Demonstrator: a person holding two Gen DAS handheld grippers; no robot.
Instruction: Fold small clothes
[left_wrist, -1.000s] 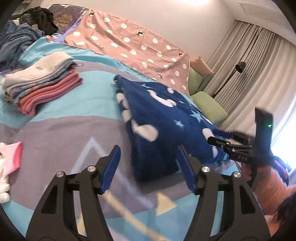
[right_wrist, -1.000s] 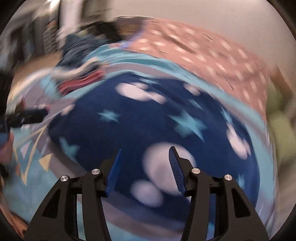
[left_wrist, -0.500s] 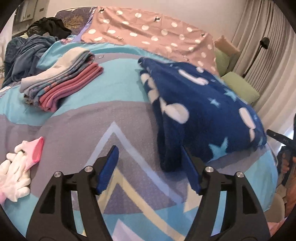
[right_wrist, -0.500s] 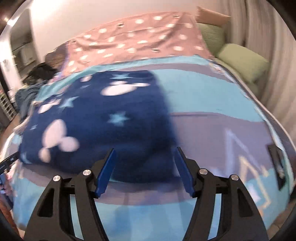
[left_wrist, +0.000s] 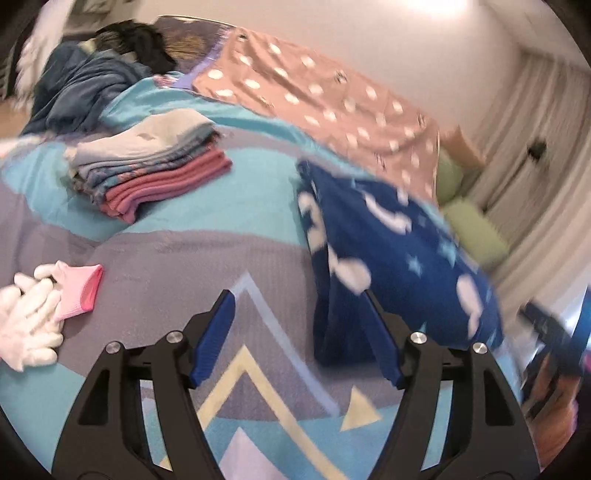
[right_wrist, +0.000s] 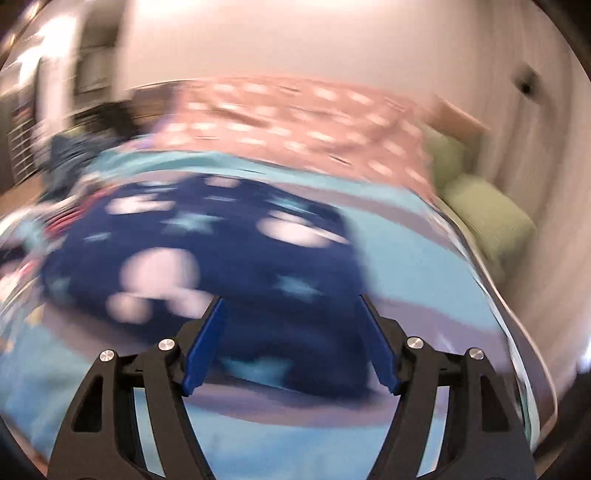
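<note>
A folded dark blue fleece garment (left_wrist: 388, 251) with white shapes and stars lies on the patterned bed cover (left_wrist: 177, 258). My left gripper (left_wrist: 297, 295) hovers over the cover at the garment's near left corner, open, with nothing between its pads. In the blurred right wrist view the same garment (right_wrist: 221, 251) fills the middle. My right gripper (right_wrist: 290, 299) hangs over its near edge, jaws opening, pads not pressing on it. The right gripper (left_wrist: 550, 325) also shows, blurred, at the right edge of the left wrist view.
A stack of folded clothes (left_wrist: 147, 170) sits at the back left. A pink sock (left_wrist: 79, 291) and white socks (left_wrist: 26, 325) lie at the left. A pink dotted sheet (left_wrist: 314, 96), dark clothes (left_wrist: 81, 85) and green cushions (left_wrist: 472, 232) border the bed.
Both grippers' jaws have spread wider, the right one more. The right view swung over the blue garment to its right side and partway back. The left gripper drew back from the garment's corner.
</note>
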